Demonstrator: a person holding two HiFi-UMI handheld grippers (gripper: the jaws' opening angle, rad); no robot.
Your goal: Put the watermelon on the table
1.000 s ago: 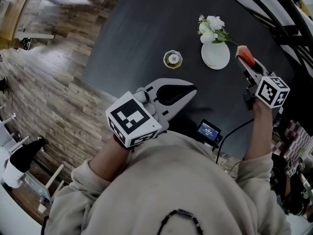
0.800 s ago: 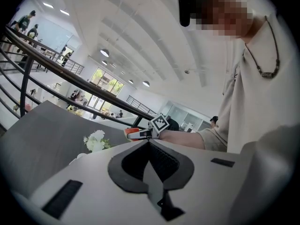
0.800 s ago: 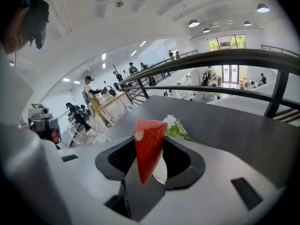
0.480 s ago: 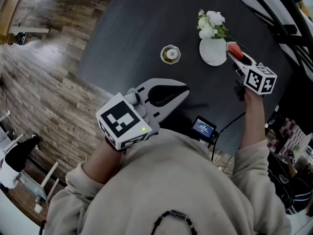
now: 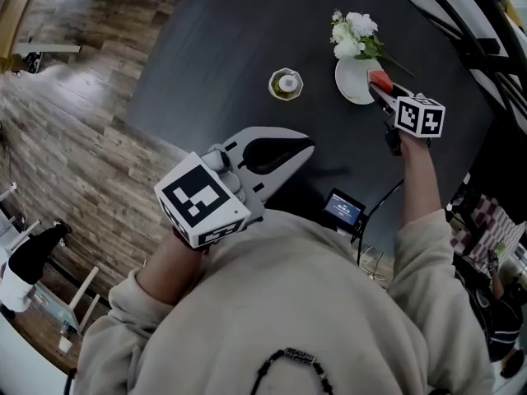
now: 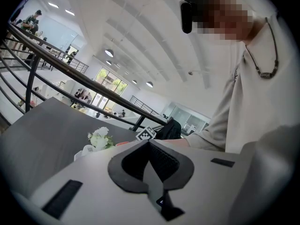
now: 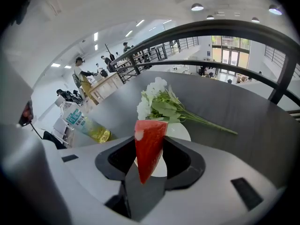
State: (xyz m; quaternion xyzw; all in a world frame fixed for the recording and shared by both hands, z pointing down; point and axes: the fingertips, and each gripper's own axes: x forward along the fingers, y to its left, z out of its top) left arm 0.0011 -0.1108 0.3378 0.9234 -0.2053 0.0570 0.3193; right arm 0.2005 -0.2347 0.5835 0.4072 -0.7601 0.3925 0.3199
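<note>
A red wedge of watermelon [image 7: 149, 146] is clamped between the jaws of my right gripper [image 7: 150, 140]. In the head view this gripper [image 5: 380, 89] points steeply down and holds the slice [image 5: 378, 80] above the right rim of a white plate [image 5: 352, 85] on the dark table [image 5: 230, 48]. My left gripper [image 5: 310, 146] hovers over the table's near edge, close to my chest. Its jaws meet at the tips with nothing between them, as the left gripper view [image 6: 149, 142] also shows.
A bunch of white flowers [image 5: 352, 35] lies on the plate's far side, its stems reaching right. A small yellowish bottle [image 5: 286, 83] stands left of the plate. A little device with a lit screen [image 5: 343, 210] sits at the table's near edge. Wooden floor [image 5: 74, 122] lies left.
My right gripper has sunk and moved left toward the plate, carrying the watermelon with it. The left gripper has stayed nearly where it was.
</note>
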